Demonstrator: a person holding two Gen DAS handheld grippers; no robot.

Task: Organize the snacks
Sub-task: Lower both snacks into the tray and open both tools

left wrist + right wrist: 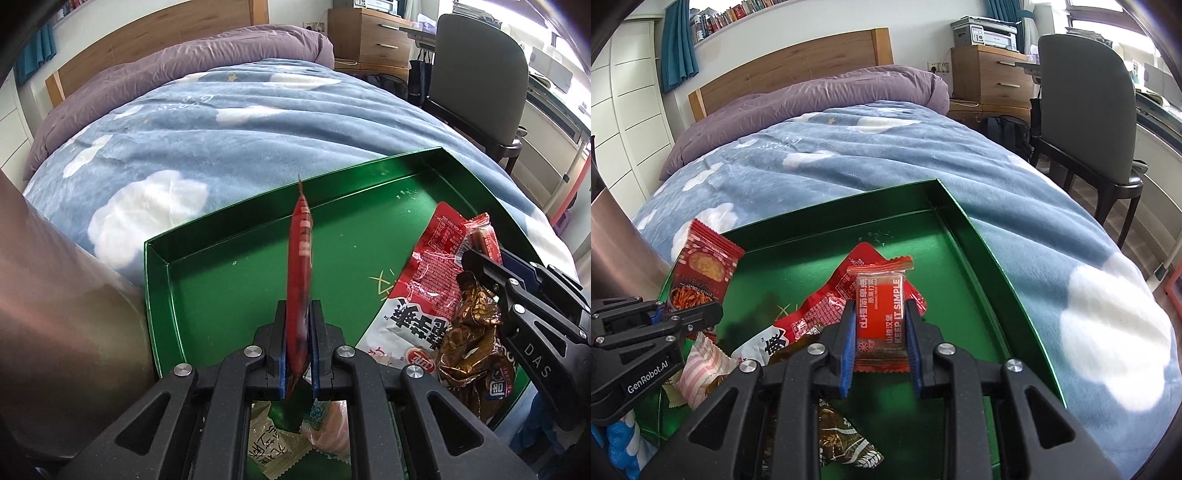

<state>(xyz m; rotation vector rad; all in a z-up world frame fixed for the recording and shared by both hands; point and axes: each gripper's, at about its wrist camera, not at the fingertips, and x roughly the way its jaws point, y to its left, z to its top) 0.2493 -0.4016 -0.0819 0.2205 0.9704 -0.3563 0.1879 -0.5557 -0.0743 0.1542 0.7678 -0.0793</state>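
Both packets gripped above green tray [982, 236] on bed: left hand-held gripper [299, 350] clamped on red packet [301, 258] edge-on, right hand-held gripper [881, 343] clamped on red bar [881, 310]; lower onto bare green floor, clear of snack pile [812, 317], before releasing.

Right gripper [880, 332] clamped on a small red bar packet [881, 314], blue pads pressing its two sides, label facing up. Below, a green tray [964, 218] resting on a blue cloud blanket [849, 162]. In the tray: a large red-and-white bag [812, 314], a brown foil packet [846, 446], a pink striped wrapper [701, 369]. At left, left gripper [685, 314] pinching a red noodle-snack packet [701, 273], held upright over the tray's left edge. Behind, a purple duvet [812, 96], a wooden headboard [790, 62] and a dark chair [1086, 110].
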